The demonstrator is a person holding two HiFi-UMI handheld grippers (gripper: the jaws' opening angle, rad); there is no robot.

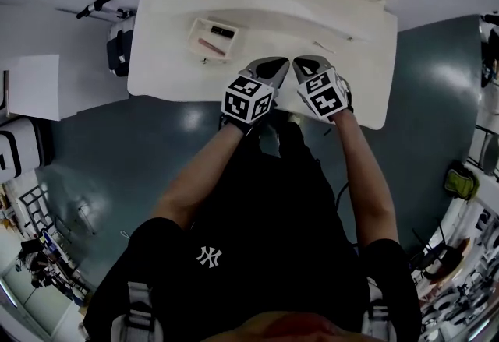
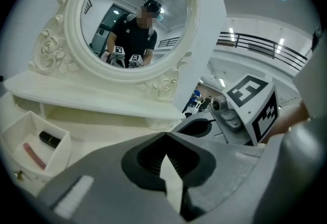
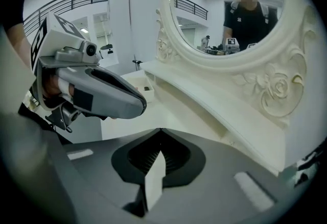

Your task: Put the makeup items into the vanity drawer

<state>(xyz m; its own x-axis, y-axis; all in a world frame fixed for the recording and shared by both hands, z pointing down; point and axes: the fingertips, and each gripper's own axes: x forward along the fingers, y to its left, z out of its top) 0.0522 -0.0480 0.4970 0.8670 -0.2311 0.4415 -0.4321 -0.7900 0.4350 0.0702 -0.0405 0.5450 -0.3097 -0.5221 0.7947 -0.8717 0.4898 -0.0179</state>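
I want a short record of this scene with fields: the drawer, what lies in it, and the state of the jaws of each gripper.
surface: white vanity table with a round mirror
drawer: open, to the left of both grippers
in the drawer: a black tube and a pink stick, lying apart
left gripper: jaws together, nothing between them
right gripper: jaws together, nothing between them
position of the grippers: side by side over the table's front edge, touching no item

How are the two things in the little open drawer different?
The black tube is short and dark; the pink stick is longer, thinner and pale. The black tube lies nearer the back of the drawer, the pink stick nearer its front. Both lie flat inside the open drawer.
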